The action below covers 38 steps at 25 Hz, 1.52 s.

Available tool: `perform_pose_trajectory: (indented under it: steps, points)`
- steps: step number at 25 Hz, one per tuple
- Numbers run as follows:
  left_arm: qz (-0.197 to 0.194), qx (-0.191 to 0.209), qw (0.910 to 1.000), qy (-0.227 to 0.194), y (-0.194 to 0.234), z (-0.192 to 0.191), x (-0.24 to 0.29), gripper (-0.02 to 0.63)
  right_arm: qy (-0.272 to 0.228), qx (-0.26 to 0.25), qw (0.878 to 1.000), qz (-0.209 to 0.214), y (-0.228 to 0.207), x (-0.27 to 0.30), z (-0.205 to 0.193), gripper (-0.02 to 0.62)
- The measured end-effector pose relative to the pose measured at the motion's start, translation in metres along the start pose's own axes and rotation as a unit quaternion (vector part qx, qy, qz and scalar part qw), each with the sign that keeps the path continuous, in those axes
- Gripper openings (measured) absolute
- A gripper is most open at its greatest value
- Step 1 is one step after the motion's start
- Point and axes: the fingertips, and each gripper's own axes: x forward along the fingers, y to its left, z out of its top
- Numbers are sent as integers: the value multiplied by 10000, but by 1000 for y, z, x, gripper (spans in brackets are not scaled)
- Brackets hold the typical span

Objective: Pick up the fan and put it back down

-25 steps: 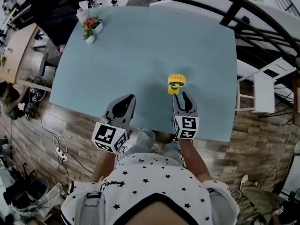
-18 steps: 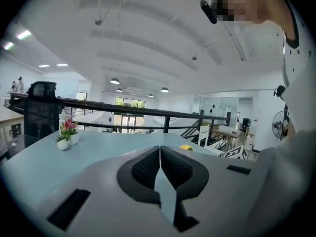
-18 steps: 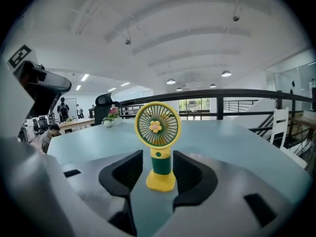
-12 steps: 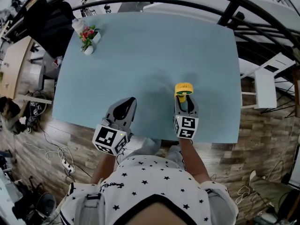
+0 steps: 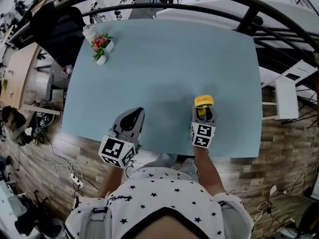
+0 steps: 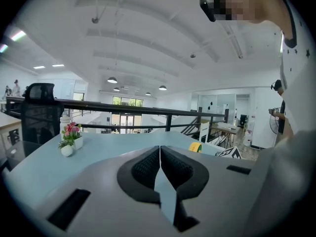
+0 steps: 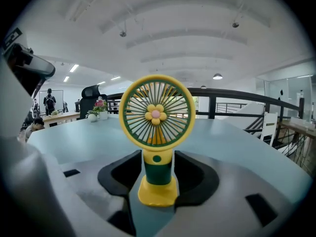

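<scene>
The small yellow and green fan (image 7: pixel 156 115) stands upright on the light blue table (image 5: pixel 164 59), near its front right edge. In the head view the fan (image 5: pixel 203 102) is just ahead of my right hand. My right gripper (image 7: pixel 158 169) has its jaws on either side of the fan's green stem. They have just been opening, and the pads no longer press on the stem. My left gripper (image 6: pixel 160 152) is shut with nothing in it; it hovers over the table's front edge, left of the fan (image 6: pixel 195 146). In the head view it is the left gripper (image 5: pixel 135 111).
A small white pot of pink flowers (image 5: pixel 101 46) stands at the table's far left corner. A black office chair (image 5: pixel 60 24) is beyond that corner and a white chair (image 5: pixel 286 91) is off the right side. A black railing (image 5: pixel 239 9) runs behind the table.
My right gripper has come down with the fan, and its jaws now stand wider round the stem. The left gripper has shifted a little along the front edge and stays shut.
</scene>
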Motion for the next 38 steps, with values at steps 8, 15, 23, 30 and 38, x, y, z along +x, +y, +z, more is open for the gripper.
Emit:
perform_pose_trajectory:
  steps: [8, 15, 23, 30, 38]
  points:
    - [8, 67, 10000, 69, 3, -3, -5, 31, -113, -111, 9999, -39, -2, 5, 3, 175]
    - [40, 100, 9999, 53, 5, -2, -9, 31, -203, -148, 9997, -28, 1, -1, 5, 172]
    - [93, 79, 9999, -121, -5, 5, -10, 31, -385, -126, 9990, 165, -3, -21, 29, 172]
    - [267, -6, 9991, -321, -14, 17, -6, 31, -608, -202, 9969, 449, -10, -38, 59, 172]
    - [287, -96, 9983, -505, -37, 29, 8, 31, -922, -254, 9927, 729, -25, -61, 99, 172]
